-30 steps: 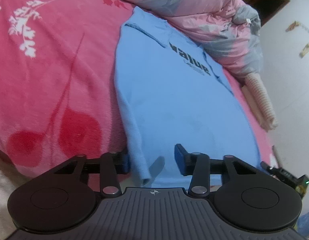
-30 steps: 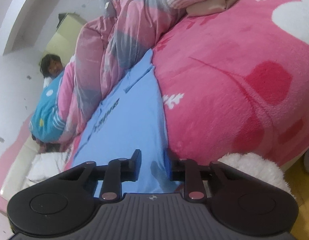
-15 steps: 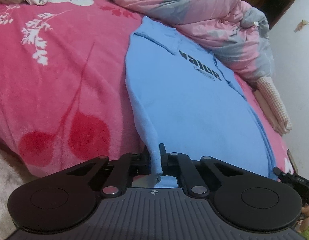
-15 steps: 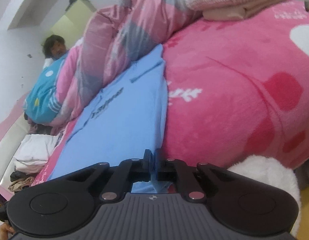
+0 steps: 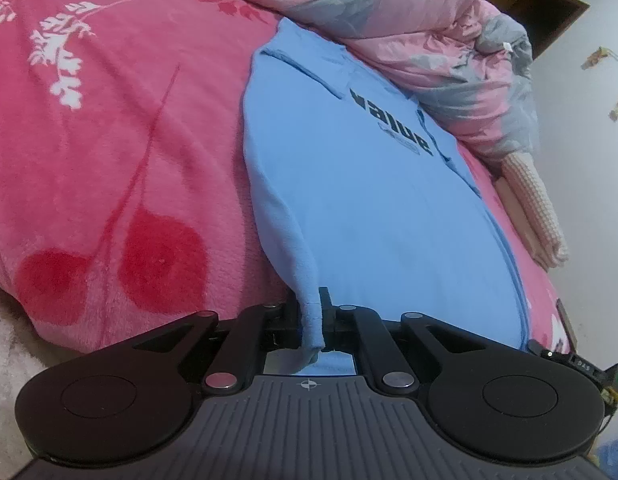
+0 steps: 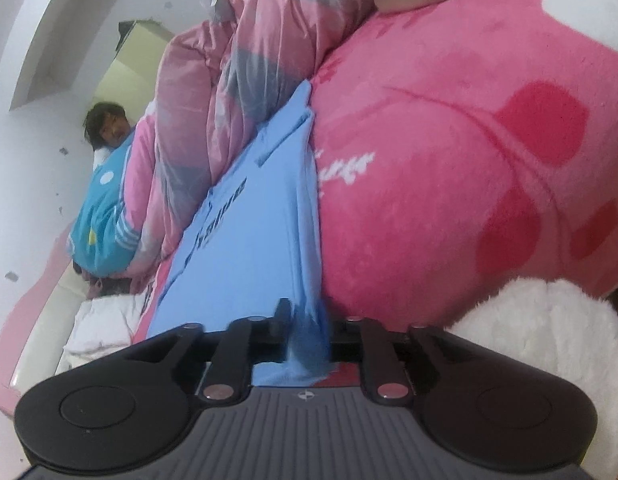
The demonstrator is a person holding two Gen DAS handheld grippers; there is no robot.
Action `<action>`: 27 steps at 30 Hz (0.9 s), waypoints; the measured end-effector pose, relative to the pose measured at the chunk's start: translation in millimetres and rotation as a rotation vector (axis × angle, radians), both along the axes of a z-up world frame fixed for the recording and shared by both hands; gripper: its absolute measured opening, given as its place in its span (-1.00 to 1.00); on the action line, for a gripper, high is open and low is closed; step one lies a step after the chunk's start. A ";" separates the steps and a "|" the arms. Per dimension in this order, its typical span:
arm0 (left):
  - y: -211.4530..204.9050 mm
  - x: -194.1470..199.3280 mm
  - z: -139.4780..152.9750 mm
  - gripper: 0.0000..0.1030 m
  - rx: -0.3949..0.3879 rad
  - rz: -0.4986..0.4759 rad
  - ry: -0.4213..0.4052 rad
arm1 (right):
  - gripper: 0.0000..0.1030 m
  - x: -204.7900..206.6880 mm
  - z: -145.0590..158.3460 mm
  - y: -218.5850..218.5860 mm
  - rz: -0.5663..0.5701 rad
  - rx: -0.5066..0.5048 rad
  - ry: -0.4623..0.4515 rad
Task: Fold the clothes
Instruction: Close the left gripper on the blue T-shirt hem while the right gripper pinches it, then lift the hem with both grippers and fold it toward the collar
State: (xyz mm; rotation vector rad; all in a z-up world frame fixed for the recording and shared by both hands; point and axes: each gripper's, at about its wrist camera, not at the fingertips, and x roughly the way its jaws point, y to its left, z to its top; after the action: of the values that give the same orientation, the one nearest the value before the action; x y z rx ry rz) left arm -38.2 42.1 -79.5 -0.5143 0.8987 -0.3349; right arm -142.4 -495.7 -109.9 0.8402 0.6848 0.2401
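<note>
Here my left claw tilts downward, clamped on the blue shirt hem. My right claw is opening around blurred hem, its right finger hidden.

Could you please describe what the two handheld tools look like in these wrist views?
The left tool and the right tool look alike: black linkage arms with silver pivot pins, two round black discs at the sides, and a grey ribbed housing bearing a small crosshair mark at its centre. No hands, sleeves or cables show.

Light-blue shirt, black lettering; pink blanket, red-white floral; pink-grey quilt.
</note>
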 end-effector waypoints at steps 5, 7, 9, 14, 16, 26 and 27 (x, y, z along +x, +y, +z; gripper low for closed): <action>-3.8 -0.6 0.3 -0.94 0.026 -0.009 -0.016 | -0.71 -2.3 -1.1 8.2 0.052 -0.007 -0.018; -5.0 -2.1 2.6 -0.95 0.035 0.007 -0.027 | -0.89 -2.7 0.2 12.2 0.062 -0.023 -0.026; -4.7 -7.3 10.1 -0.96 0.050 0.048 -0.065 | -0.91 -6.5 6.2 13.7 0.044 -0.030 -0.049; -0.9 -23.6 34.8 -0.97 0.054 0.099 -0.163 | -0.93 -32.1 38.2 8.0 -0.022 -0.005 -0.165; 0.5 -32.2 46.0 -0.97 0.034 0.095 -0.201 | -0.93 -43.2 53.5 7.4 -0.033 -0.003 -0.221; 4.9 -72.8 93.6 -0.97 -0.114 0.058 -0.404 | -0.93 -77.4 108.6 14.7 -0.026 -0.008 -0.409; 5.9 -76.6 96.7 -0.97 -0.121 0.057 -0.414 | -0.93 -81.5 112.4 13.9 -0.030 -0.011 -0.417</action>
State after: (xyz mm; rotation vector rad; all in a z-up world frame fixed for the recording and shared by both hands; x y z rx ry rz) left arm -114.8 48.0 17.2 -0.5552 0.4645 -0.4266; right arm -223.9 -481.8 2.5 0.7584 0.2824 0.3719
